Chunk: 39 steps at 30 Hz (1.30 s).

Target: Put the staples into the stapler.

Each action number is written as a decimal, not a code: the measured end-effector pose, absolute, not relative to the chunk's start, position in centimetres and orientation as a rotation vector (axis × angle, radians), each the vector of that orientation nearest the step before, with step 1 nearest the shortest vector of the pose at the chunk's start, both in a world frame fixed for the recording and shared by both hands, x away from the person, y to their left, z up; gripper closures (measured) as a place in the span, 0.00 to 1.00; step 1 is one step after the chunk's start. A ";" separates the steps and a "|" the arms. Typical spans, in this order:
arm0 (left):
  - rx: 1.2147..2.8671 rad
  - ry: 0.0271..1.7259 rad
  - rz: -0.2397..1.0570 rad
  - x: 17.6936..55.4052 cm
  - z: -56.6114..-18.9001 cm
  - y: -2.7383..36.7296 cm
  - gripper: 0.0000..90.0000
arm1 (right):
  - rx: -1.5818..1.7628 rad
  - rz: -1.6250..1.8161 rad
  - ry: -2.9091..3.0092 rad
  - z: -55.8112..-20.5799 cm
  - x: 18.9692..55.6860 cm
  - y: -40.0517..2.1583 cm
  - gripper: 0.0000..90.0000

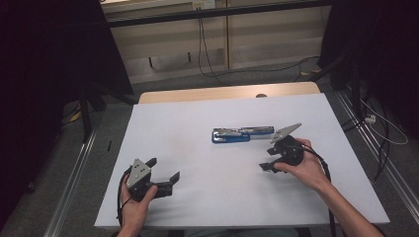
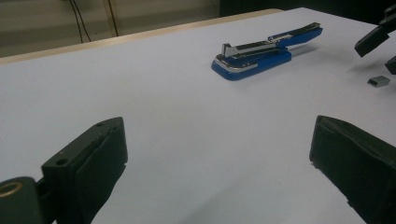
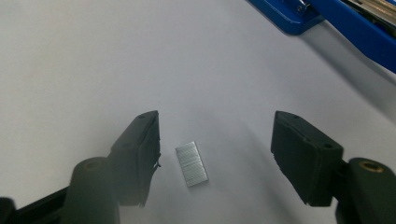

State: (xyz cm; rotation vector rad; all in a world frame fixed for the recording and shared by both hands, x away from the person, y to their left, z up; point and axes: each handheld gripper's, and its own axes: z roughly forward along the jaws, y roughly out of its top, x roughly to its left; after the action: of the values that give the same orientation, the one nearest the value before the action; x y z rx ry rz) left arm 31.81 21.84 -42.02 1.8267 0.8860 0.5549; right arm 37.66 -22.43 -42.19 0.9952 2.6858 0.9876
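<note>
**Operator:** Black padded jaws rise at the bottom of both gripper views. What do they stand around?

**Guide:** Start with the white table (image 1: 163,148); everything lies on it. Your blue and chrome stapler (image 1: 242,134) lies swung open and flat near the middle, its long axis running across the table. The small silver block of staples (image 3: 191,164) lies on the bare surface near the stapler, and it is the thing to pick up.

**Operator:** Which gripper should take it?

**Guide:** Use your right gripper (image 3: 215,158). Its jaws are partly open and grip nothing; the staple block lies between them, nearer the left-hand pad in the right gripper view and touching neither. The block's long axis runs roughly along the jaws, tilted slightly, so in my judgement the pads would close on its two long sides. Centre the block before you squeeze, or the near pad may push it askew.

**Operator:** And the left one?

**Guide:** Your left gripper (image 1: 160,175) is wide open and empty, well apart from the staple block, which appears at the far right of the left gripper view. Keep it where it is.
</note>
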 end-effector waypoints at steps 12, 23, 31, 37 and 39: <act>1.823 0.886 0.547 31.8 -42.0 21.9 0.05 | 0.942 0.898 2.775 -42.3 38.0 -22.3 0.61; 1.826 0.888 0.553 32.0 -42.1 21.9 0.05 | 0.897 0.860 2.823 -42.8 37.4 -22.4 0.71; 1.829 0.888 0.551 32.0 -42.1 21.9 0.05 | 0.859 0.829 2.845 -42.9 37.3 -21.9 0.80; 1.829 0.888 0.550 32.0 -42.1 21.9 0.05 | 0.839 0.815 2.848 -42.9 37.3 -21.7 0.83; 1.831 0.886 0.549 32.0 -42.1 21.9 0.05 | 0.824 0.806 2.847 -43.0 37.3 -21.7 0.84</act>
State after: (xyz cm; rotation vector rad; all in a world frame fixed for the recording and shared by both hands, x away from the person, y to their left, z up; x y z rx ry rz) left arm 32.03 21.88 -42.11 1.8311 0.8864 0.5492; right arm 37.32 -21.67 -42.95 0.8244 2.8473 0.8063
